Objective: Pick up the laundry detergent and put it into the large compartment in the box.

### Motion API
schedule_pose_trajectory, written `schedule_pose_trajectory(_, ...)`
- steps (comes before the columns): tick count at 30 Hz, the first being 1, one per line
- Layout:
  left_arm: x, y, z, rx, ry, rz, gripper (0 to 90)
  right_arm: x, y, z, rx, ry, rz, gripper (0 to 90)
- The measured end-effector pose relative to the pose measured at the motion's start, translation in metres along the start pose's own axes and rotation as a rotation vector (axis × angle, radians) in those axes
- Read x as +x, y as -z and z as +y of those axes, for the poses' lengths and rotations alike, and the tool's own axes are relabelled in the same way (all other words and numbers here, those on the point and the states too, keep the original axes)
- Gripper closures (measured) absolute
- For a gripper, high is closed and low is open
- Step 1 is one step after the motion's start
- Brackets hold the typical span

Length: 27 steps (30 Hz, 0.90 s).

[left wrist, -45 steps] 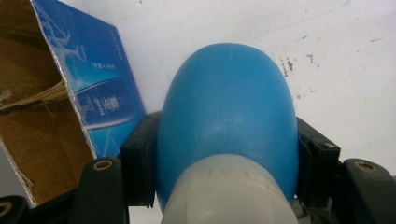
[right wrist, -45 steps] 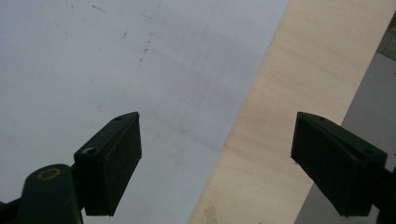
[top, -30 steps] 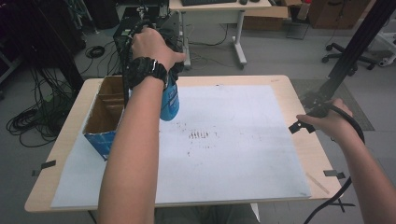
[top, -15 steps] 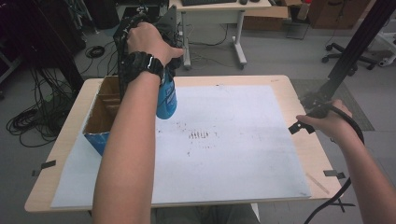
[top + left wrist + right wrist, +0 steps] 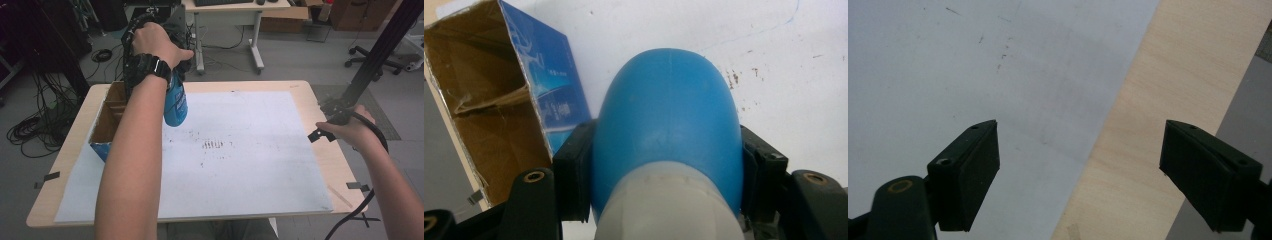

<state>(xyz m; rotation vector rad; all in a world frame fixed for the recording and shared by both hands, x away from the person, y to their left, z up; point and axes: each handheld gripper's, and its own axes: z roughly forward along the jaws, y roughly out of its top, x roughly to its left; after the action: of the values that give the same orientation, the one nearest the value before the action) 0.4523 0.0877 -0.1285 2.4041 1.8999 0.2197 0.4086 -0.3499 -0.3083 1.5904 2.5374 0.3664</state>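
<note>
Since the earlier frames the left tool [image 5: 172, 75] has carried the blue bottle [image 5: 175, 102] a little toward the table's far edge and higher; the right hand is unchanged. In the high view the bottle hangs bottom-down above the white sheet [image 5: 250, 150], just beside the open cardboard box [image 5: 107, 120] at the table's [image 5: 320, 160] left side. In the left gripper view both black pads press the bottle's [image 5: 669, 115] sides near its white neck: firmly clamped. The box [image 5: 489, 100] interior shows cardboard dividers. The right tool [image 5: 325, 131] rests near the table's right edge; in its own view the jaws stand wide apart, nothing between them, above the sheet's [image 5: 973, 65] border.
</note>
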Motion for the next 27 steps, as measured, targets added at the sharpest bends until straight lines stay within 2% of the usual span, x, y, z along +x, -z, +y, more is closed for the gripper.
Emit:
schedule_pose_trajectory(22,0.028,0.014,-0.009,-0.036,0.073,-0.01,37.5,0.0,-0.002,0.003,0.005,0.002,-0.006,16.3)
schedule_pose_trajectory(27,0.039,0.017,-0.013,-0.046,0.102,-0.001,37.5,0.001,-0.002,0.004,0.006,0.004,-0.006,16.3)
